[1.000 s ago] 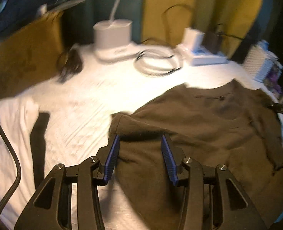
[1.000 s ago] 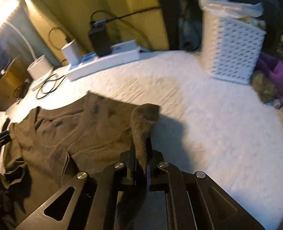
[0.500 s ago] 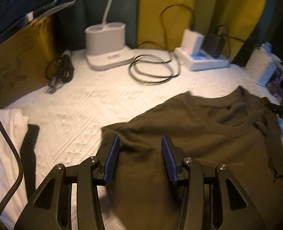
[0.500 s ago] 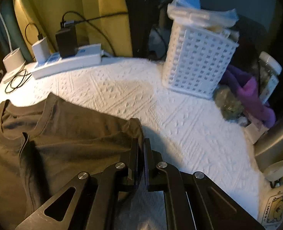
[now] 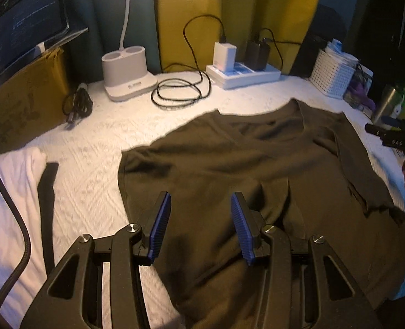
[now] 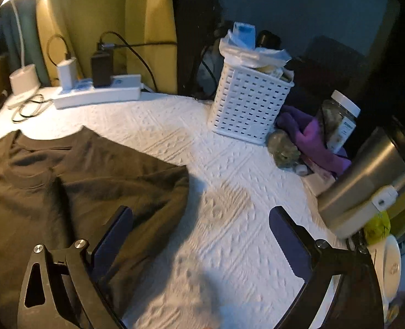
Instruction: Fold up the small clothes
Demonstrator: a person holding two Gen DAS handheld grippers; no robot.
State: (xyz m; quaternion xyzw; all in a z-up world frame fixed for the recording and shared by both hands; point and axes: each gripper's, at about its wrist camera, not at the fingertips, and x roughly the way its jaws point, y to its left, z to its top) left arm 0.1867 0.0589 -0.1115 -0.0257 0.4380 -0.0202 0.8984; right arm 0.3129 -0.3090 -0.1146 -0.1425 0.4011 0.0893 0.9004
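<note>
A dark olive-brown T-shirt [image 5: 243, 164] lies spread on the white textured cover [image 5: 87, 181], neck toward the back. My left gripper [image 5: 201, 213] is open and empty, hovering over the shirt's lower middle. In the right wrist view the shirt [image 6: 73, 181] lies at the left with its sleeve edge on the cover. My right gripper [image 6: 201, 230] is wide open and empty; its left finger is over the sleeve and its right finger is over bare cover [image 6: 230, 192]. The right gripper's body also shows at the right edge of the left wrist view [image 5: 394, 137].
At the back stand a white lamp base [image 5: 125, 74], coiled black cables [image 5: 180, 96] and a power strip with chargers [image 5: 243, 74]. A white slotted basket [image 6: 249, 101], purple cloth, a jar and a metal tumbler [image 6: 367, 175] crowd the right. White cloth [image 5: 10, 192] lies at the left.
My right gripper let go of the shirt sleeve and opened wide; the sleeve now lies flat on the cover. My left gripper stayed open and drew back over the shirt.
</note>
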